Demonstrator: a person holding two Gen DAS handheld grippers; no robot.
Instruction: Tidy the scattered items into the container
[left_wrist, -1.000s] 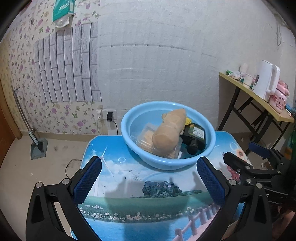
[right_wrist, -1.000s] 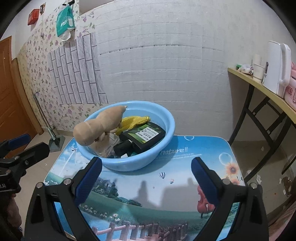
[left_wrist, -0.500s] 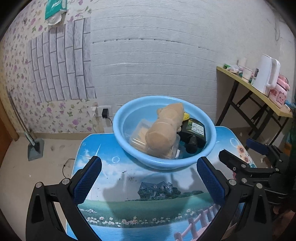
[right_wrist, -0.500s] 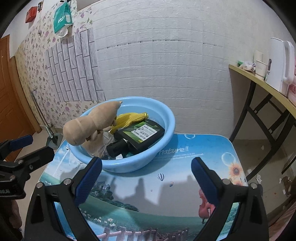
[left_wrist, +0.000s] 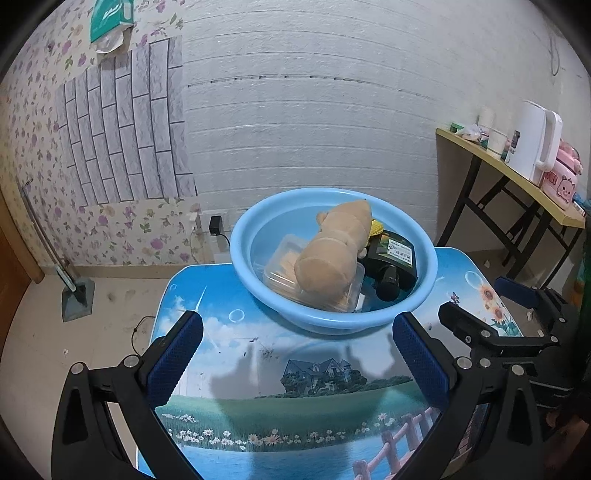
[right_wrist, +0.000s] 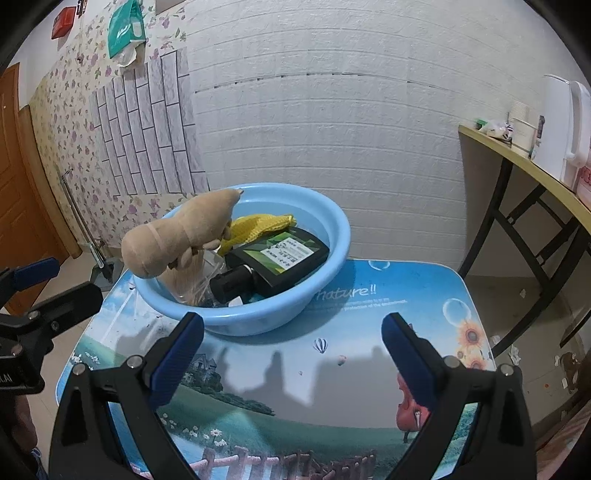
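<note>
- Blue-padded fingers (left_wrist: 173, 354) of our left gripper (left_wrist: 295, 354) stand wide apart with nothing between them, above the near part of the table (left_wrist: 332, 413).
- Our right gripper (right_wrist: 291, 350) is spread just as wide and holds nothing either, over the same printed tabletop.
- Beyond both, we see the blue basin (left_wrist: 332, 321) on the far part of the table.
- Inside it lie a tan plush toy (left_wrist: 336, 254) on a clear plastic box (left_wrist: 280, 266), a yellow mesh cloth (right_wrist: 262, 225) and a black bottle (right_wrist: 280, 258).
</note>
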